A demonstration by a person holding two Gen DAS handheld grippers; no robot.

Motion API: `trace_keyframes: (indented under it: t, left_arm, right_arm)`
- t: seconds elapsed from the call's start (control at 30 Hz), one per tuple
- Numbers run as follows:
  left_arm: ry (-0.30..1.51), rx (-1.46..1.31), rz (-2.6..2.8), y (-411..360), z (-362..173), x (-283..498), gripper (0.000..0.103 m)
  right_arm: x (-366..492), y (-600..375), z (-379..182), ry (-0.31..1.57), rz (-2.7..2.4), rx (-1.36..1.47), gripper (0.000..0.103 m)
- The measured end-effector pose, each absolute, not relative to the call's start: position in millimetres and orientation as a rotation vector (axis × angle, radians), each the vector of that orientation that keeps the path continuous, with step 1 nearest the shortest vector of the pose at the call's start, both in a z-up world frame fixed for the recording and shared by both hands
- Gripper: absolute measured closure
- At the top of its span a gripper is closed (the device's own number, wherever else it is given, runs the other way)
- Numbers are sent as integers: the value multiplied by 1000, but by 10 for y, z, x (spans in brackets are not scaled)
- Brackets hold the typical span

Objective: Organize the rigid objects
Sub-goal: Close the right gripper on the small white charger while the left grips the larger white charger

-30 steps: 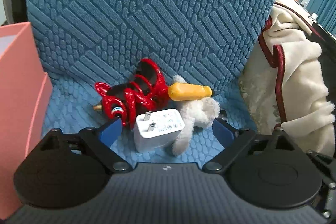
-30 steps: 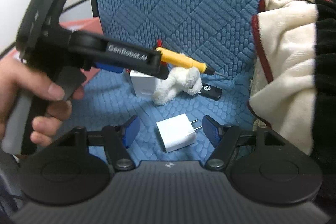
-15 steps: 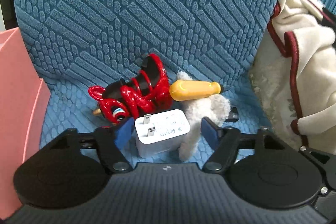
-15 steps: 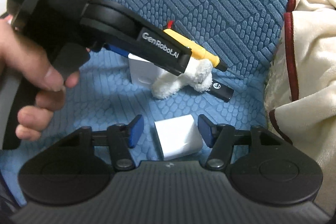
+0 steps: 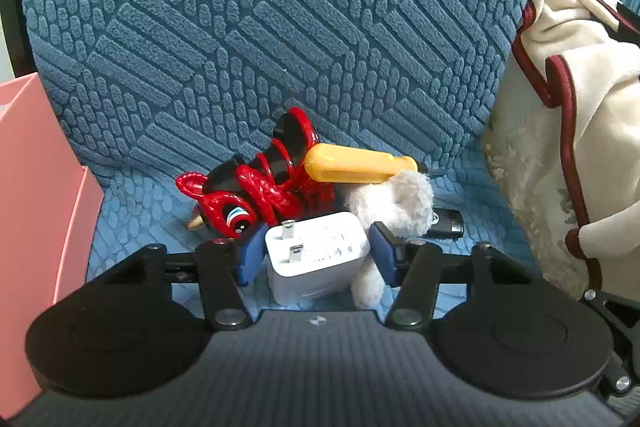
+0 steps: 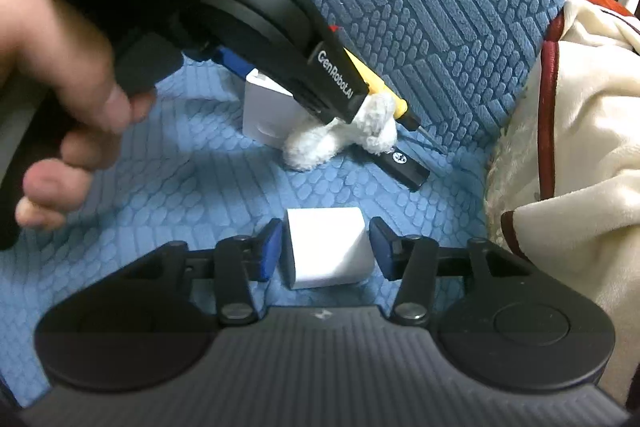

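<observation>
Chargers lie on a blue textured seat [image 5: 132, 223], two white ones, each with a gripper around it. In the left wrist view the left gripper [image 5: 316, 251] straddles the pronged charger [image 5: 320, 259], which rests prongs toward the camera against a white plush toy [image 5: 394, 203]; its jaws have just been closing, and the blue pads sit close at both sides, the left one at the charger's edge and the right one beside the plush leg, though firm contact is not clear, so the grip reads as not yet clenched. Behind the charger lie a red-and-black coiled toy [image 5: 256, 183] and a yellow-handled screwdriver [image 5: 360, 165], which rests across the plush toy. A small black device [image 5: 448, 221] pokes out to the plush toy's right. A pink box [image 5: 36, 195] stands at the left edge, and a cream blanket [image 5: 592, 131] with dark red trim is heaped at the right. In the right wrist view the right gripper [image 6: 326, 249] brackets the second charger [image 6: 326, 253] on the seat cushion; its jaws have likewise just been closing, with narrow gaps still showing at both pads, so it is released. Farther off, a person's hand [image 6: 60, 75] holds the left gripper over the pile.
</observation>
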State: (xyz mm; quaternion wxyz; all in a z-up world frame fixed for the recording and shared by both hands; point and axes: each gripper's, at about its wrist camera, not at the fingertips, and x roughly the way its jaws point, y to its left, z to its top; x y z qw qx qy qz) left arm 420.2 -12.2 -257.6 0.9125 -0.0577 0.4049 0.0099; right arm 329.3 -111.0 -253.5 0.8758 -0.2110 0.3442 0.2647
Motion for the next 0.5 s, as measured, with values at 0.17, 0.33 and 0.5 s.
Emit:
trace_keyframes:
  t: [0.17,0.33,0.5]
  left_arm:
    - [843,-142,20,-88,-2536,4152,43]
    - [827,-171,15,-53,-2430,4014,43]
    - [811,-184,8,42,-2350,3837,43]
  right_arm:
    - [3287,-1159,-2482,730,551,-422,56]
    - [3202,-1198,-2359,727,557,-400,57]
    - [3238,-1326,-2190,741,535,-289,58]
